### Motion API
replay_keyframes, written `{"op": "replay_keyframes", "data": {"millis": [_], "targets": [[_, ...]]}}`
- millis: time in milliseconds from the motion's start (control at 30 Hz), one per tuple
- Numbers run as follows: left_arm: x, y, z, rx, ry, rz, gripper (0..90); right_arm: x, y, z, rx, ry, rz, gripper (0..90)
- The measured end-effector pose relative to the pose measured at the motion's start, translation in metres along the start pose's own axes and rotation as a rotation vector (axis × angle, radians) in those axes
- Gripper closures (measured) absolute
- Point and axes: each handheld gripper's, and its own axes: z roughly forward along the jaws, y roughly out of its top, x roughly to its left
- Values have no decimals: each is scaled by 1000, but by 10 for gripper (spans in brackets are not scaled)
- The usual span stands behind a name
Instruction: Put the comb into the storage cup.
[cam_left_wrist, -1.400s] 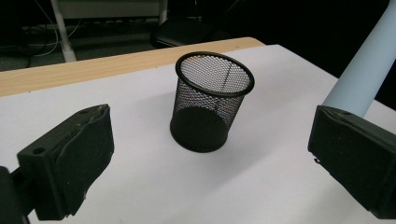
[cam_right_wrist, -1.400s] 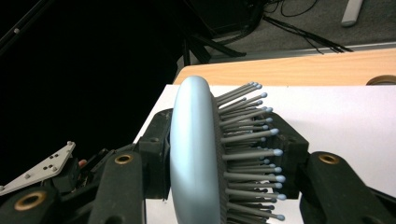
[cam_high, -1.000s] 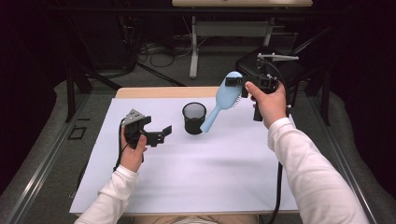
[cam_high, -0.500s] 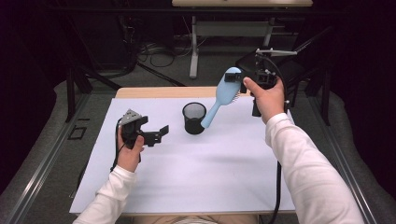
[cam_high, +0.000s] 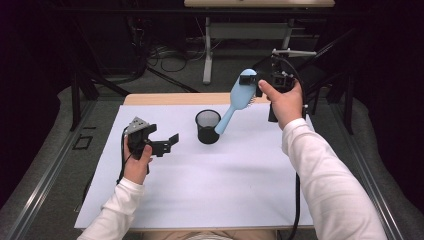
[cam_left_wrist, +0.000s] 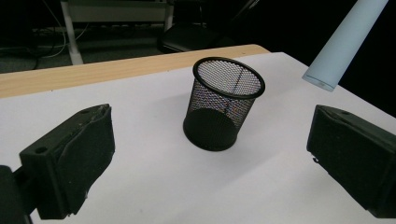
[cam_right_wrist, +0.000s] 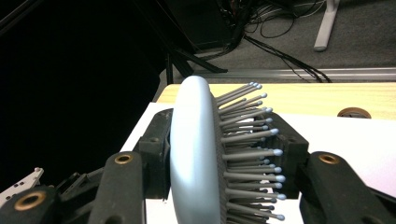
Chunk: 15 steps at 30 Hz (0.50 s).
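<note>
The left gripper (cam_high: 167, 143) hovers low with fingers apart, while the right gripper (cam_high: 250, 82), raised, is clamped closed.

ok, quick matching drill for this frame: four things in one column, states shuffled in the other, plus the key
Things:
1. hairbrush
2. mesh cup
3. left tongs
4. right tongs

States:
A. open, holding nothing
B. upright on the white sheet, nothing inside
C. held in the air, handle angled down toward the cup
D. shut on the brush head

Pairs: 1-C, 2-B, 3-A, 4-D
</note>
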Motion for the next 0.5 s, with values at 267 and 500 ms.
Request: {"op": "replay_keyframes", "data": {"millis": [267, 500], "targets": [[0, 0, 0, 0, -2, -4, 11, 4, 4, 4, -15, -19, -21, 502], [0, 0, 0, -1, -2, -5, 11, 10, 7, 11, -19, -34, -35, 502]]}}
